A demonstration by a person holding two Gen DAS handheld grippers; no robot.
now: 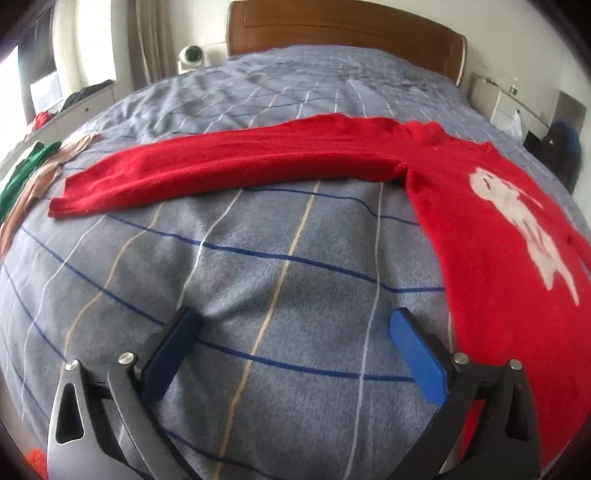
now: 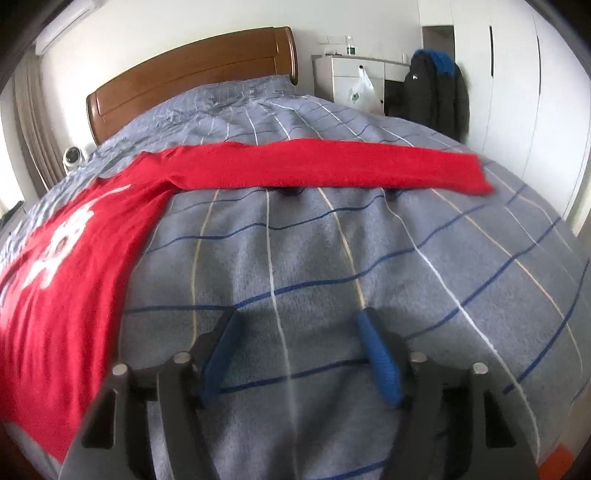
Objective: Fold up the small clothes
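A red long-sleeved sweater [image 1: 491,229] with a white print lies flat on the bed. In the left wrist view its body is at the right and one sleeve [image 1: 221,166] stretches out to the left. In the right wrist view the sweater's body [image 2: 62,266] is at the left and the other sleeve [image 2: 332,170] stretches right. My left gripper [image 1: 295,325] is open and empty above bare blanket, just left of the sweater's body. My right gripper [image 2: 299,325] is open and empty above the blanket, right of the body.
The bed has a grey-blue checked blanket [image 1: 258,266] and a wooden headboard [image 1: 343,33]. Green and beige clothes [image 1: 29,173] lie at the bed's left edge. A white cabinet [image 2: 354,77] and a hanging dark jacket [image 2: 436,92] stand at the right.
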